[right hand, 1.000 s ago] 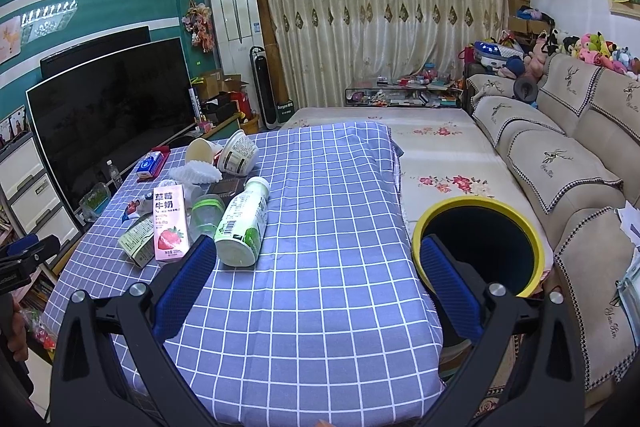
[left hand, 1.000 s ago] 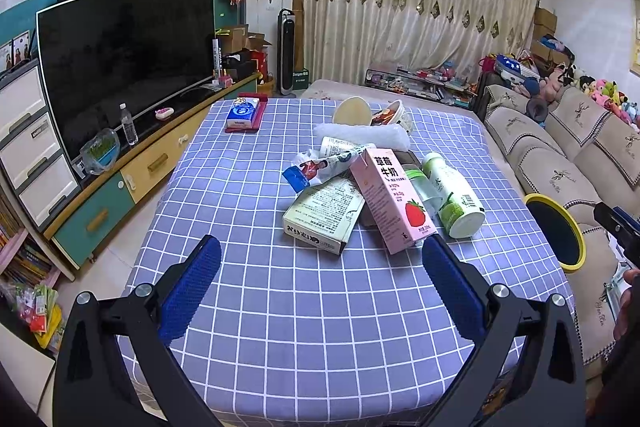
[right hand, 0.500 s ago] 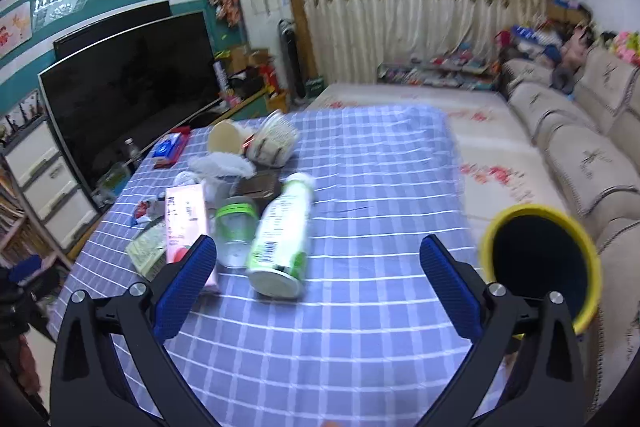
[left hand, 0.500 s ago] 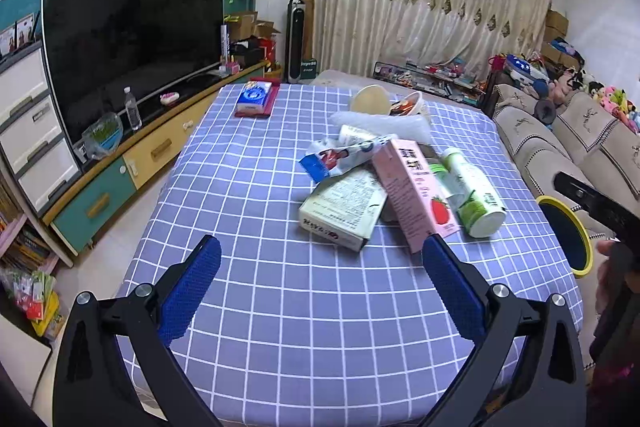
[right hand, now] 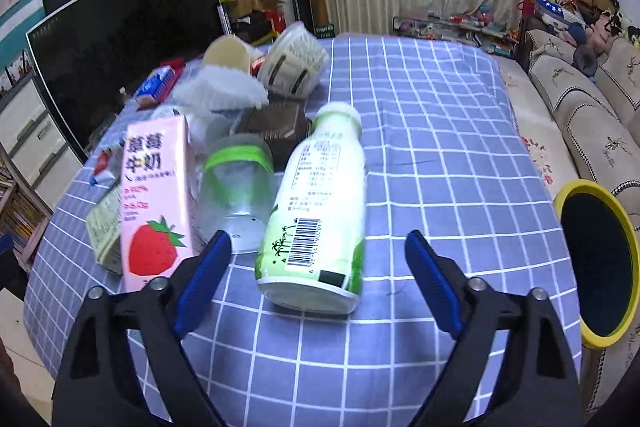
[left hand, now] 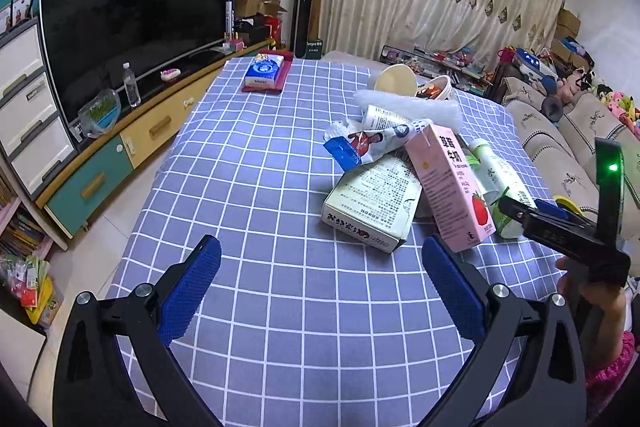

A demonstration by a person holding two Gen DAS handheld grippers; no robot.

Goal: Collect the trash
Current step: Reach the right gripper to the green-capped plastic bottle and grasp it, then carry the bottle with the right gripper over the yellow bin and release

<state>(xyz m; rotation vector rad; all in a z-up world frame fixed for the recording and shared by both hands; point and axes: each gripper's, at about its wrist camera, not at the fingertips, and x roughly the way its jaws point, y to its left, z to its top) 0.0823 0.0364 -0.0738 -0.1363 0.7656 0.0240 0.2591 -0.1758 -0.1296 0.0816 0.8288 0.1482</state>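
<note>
The right gripper (right hand: 318, 267) hangs over the lying bottle (right hand: 316, 203), jaws closing, pads not touching it; the left gripper (left hand: 320, 285) gapes over bare cloth (left hand: 256, 163); bin (right hand: 596, 261) right of table

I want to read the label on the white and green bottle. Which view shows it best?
The right wrist view: the bottle lies close, label and barcode facing up. The left wrist view shows it far off, partly behind the pink carton.
</note>
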